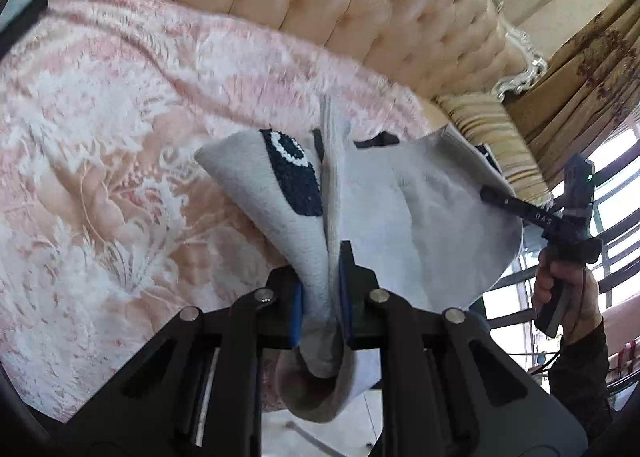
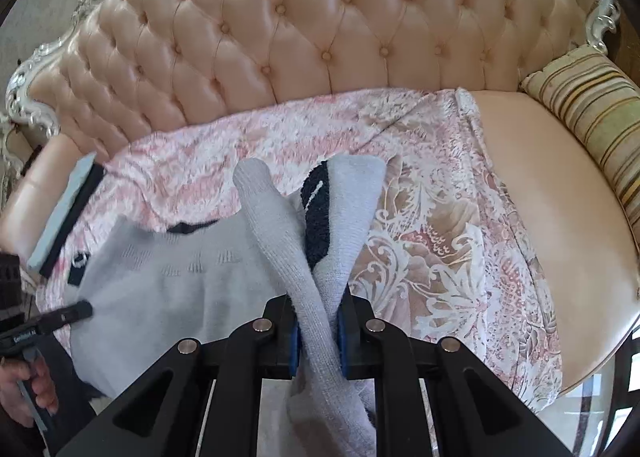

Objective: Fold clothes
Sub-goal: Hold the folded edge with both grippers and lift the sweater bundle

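- A tufted sofa (image 2: 304,17) is seen filling the background, with a striped cushion (image 2: 592,113) at its far end.
- A pink patterned blanket (image 2: 420,225) is spread over the seat, serving as the folding surface.
- The grey garment (image 2: 168,277), knitted and marked with dark patches, is held up in front of the sofa and stretched between the two claws, partly above the blanket; which edge of it is gripped cannot be told.
- The left claw (image 1: 322,297) is pressed together on a bunched edge of the garment, cloth being pinched between its blue pads (image 1: 297,313).
- The right claw (image 2: 316,331) is likewise closed, pinching another bunched stretch of the garment.
- The step in hand is judged to be lifting and spreading the garment so that it can be laid flat.
- It is best done with both grips kept firm, the claws drawn apart evenly until the sag is taken out, and the cloth lowered squarely onto the blanket without a twist.
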`<action>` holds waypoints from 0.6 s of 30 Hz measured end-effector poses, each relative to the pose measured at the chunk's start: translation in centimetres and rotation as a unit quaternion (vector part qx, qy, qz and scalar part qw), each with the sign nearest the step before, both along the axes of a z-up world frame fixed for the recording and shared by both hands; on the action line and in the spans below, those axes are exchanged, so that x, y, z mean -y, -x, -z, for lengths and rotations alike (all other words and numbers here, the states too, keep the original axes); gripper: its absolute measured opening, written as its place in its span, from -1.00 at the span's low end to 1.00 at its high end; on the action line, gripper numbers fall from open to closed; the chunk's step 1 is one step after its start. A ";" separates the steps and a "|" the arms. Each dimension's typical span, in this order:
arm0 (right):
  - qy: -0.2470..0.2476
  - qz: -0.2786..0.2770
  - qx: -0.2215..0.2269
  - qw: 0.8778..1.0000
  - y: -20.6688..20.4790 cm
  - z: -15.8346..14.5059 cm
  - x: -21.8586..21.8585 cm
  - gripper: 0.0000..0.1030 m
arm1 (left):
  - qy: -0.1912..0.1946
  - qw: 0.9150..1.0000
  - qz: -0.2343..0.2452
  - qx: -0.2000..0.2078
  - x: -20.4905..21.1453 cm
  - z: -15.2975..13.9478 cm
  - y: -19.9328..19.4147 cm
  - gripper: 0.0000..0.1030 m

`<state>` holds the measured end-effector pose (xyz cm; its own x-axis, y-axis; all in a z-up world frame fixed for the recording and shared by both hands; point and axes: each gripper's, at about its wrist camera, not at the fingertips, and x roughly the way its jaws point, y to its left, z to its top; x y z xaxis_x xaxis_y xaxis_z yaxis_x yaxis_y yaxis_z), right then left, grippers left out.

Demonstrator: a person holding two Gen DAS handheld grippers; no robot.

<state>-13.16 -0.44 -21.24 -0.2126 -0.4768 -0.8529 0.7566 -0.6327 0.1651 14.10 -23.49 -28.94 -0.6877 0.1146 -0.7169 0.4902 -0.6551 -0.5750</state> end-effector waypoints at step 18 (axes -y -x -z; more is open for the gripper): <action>-0.035 0.034 0.057 0.997 2.2 6.9 -1.6 -0.64 | -0.002 0.997 0.021 0.069 -0.3 3.9 1.3 -0.64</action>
<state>-15.31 1.12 -28.14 -0.1434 -0.4036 -0.9037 0.6899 -0.6954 0.2011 12.79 -23.19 -32.88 -0.5779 0.1431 -0.8035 0.5371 -0.6745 -0.5065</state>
